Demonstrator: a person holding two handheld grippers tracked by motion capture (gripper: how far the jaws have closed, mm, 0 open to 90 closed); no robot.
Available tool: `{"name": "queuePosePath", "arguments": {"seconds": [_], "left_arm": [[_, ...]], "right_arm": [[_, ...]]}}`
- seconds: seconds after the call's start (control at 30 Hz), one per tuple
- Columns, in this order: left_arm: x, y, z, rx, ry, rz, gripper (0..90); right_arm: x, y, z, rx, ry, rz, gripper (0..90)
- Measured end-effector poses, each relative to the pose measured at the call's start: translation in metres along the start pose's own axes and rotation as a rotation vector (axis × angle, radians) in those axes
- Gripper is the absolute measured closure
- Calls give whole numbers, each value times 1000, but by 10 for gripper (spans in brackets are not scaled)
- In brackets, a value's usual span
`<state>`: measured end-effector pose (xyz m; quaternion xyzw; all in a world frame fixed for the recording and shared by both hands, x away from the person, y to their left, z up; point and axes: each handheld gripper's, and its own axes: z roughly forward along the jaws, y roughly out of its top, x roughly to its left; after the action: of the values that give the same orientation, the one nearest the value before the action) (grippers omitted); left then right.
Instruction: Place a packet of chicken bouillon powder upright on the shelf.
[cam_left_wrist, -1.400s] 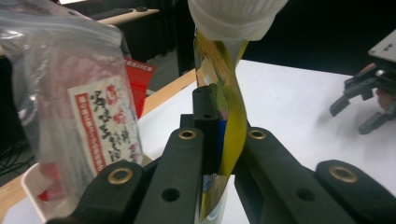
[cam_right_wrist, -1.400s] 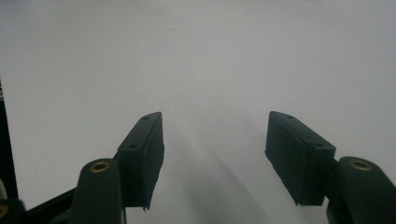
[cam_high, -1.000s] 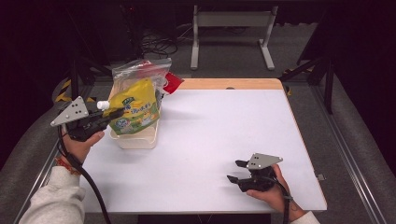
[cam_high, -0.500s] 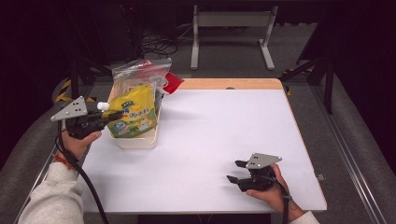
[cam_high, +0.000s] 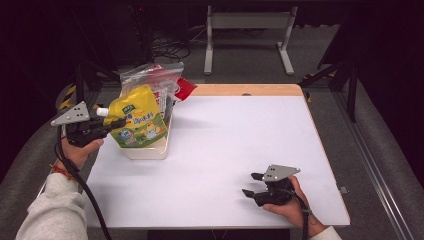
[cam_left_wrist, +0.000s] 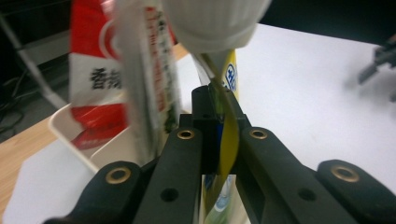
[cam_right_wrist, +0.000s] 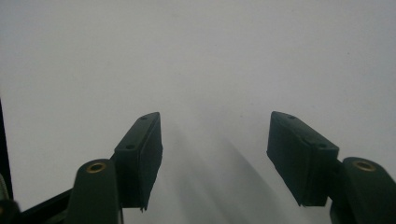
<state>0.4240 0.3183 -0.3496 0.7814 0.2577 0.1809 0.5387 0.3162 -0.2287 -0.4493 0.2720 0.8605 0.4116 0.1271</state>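
Observation:
A yellow spouted pouch (cam_high: 136, 116) with a white cap (cam_high: 102, 111) stands tilted in the white bin (cam_high: 150, 149) at the table's left edge. My left gripper (cam_high: 119, 122) is shut on the pouch's edge just below the cap; in the left gripper view the yellow film (cam_left_wrist: 228, 140) is pinched between the jaws, the cap (cam_left_wrist: 212, 23) above them. Behind the pouch a clear bag with a red and white packet (cam_high: 161, 86) leans in the bin. My right gripper (cam_high: 252, 184) rests near the table's front right, open, with nothing between its pads (cam_right_wrist: 142, 154).
The white table top (cam_high: 240, 140) has a wooden strip along its far edge (cam_high: 245, 90). A metal stand (cam_high: 247, 30) and cables lie on the dark floor beyond. The bin sits close to the table's left edge.
My left gripper has shifted left and slightly toward me with the pouch, tilting it further out of the bin. The right gripper has stayed put.

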Motion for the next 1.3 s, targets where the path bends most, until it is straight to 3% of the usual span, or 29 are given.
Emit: {"name": "queuePosePath", "arguments": {"seconds": [0.13, 0.27, 0.33, 0.47, 0.67, 0.9, 1.07, 1.13, 1.3], "left_arm": [[3, -2, 1, -72, 12, -43, 829], [2, 2, 2, -71, 14, -27, 870], [3, 3, -1, -76, -25, -26, 880], [2, 9, -3, -40, -82, 18, 890], [2, 12, -3, -30, -105, 4, 891], [4, 20, 0, -10, -150, 25, 890], [14, 20, 12, 57, -174, 27, 891], [16, 19, 16, 75, -143, 15, 891], [12, 13, 24, 117, -101, 42, 891]], "right_arm": [[0, 0, 1, 7, 5, 2, 352], [0, 0, 2, 11, 10, 0, 350], [0, -1, 2, 15, 12, 1, 348], [0, -2, 4, 28, 18, 2, 344], [1, -1, 4, 28, 20, 1, 342], [0, -2, 5, 35, 26, 1, 341], [0, -2, 6, 33, 30, 10, 339], [0, -2, 6, 34, 29, 7, 338], [3, 0, 7, 31, 36, -2, 336]]}}
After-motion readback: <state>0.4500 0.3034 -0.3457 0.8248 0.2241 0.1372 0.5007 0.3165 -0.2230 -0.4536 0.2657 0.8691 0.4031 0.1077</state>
